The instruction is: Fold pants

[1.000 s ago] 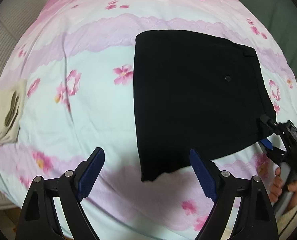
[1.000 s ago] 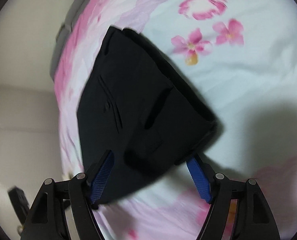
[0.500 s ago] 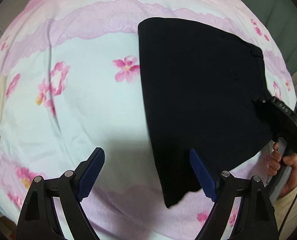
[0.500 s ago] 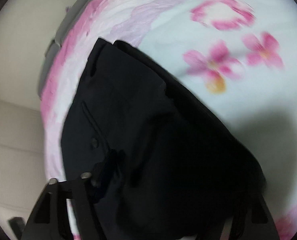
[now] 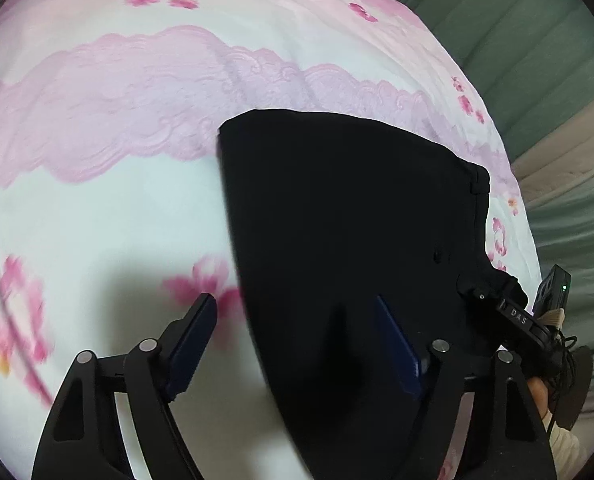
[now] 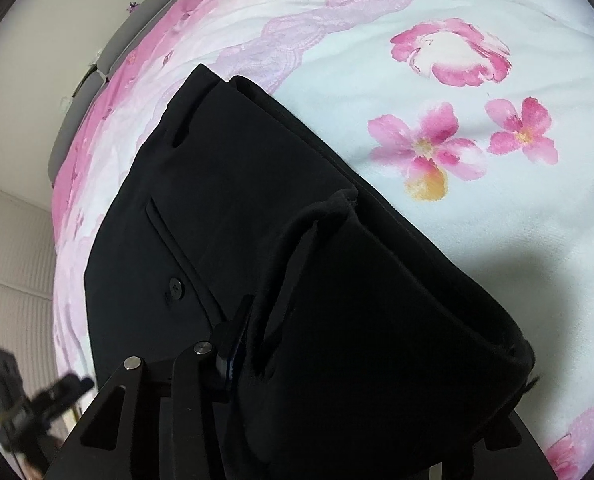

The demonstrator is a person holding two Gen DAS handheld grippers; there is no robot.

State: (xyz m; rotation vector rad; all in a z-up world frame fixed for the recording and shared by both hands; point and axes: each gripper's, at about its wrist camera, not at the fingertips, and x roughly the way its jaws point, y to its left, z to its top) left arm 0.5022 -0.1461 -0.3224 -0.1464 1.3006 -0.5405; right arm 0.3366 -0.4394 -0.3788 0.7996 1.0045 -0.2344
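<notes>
The folded black cloth pants point(image 5: 337, 220) lie flat on the pink flowered bed sheet point(image 5: 117, 160), with the green curtain point(image 5: 537, 60) behind the bed.

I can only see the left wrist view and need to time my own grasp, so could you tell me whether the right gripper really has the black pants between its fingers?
Observer: Yes. In the right wrist view the black pants are bunched between the fingers of the right gripper, whose jaws have just been closing; only one finger shows, as cloth hides the other.
Operator: Thank you. Which part of the pants is it?
Observer: The waistband end: a belt loop stands up just ahead of the fingers, beside the back pocket button.
</notes>
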